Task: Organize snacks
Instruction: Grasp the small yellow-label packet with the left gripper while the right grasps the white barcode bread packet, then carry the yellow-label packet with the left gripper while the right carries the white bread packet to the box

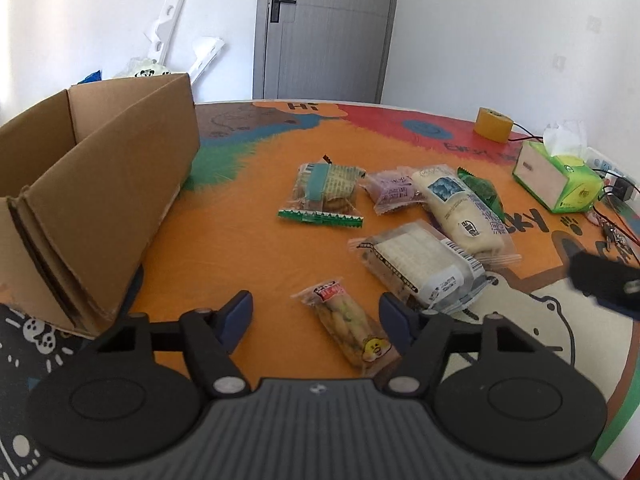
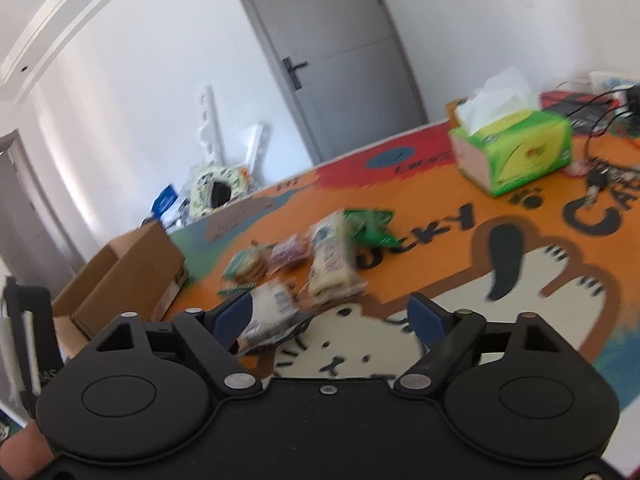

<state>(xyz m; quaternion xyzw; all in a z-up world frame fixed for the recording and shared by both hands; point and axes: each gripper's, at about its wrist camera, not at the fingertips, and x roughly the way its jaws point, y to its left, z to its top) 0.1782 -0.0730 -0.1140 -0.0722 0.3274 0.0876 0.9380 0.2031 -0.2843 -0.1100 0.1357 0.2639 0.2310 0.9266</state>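
Observation:
Several snack packets lie on the orange cartoon tablecloth (image 1: 248, 240). A clear packet with a red label (image 1: 347, 320) lies between the fingers of my open left gripper (image 1: 316, 312). Beyond it lie a grey-white packet (image 1: 424, 268), a long white roll packet (image 1: 460, 208), a purple packet (image 1: 394, 190), a green packet (image 1: 482, 190) and a biscuit packet (image 1: 324, 194). An open cardboard box (image 1: 92, 196) stands at the left. My right gripper (image 2: 332, 314) is open and empty, above the table's near side, with the grey-white packet (image 2: 272, 316) by its left finger. The right wrist view is blurred.
A green tissue box (image 1: 560, 176) and a yellow tape roll (image 1: 493, 123) stand at the table's far right, with cables and keys (image 1: 612, 232) near them. The right gripper's body (image 1: 604, 280) shows at the right edge. A grey door (image 1: 324, 28) is behind.

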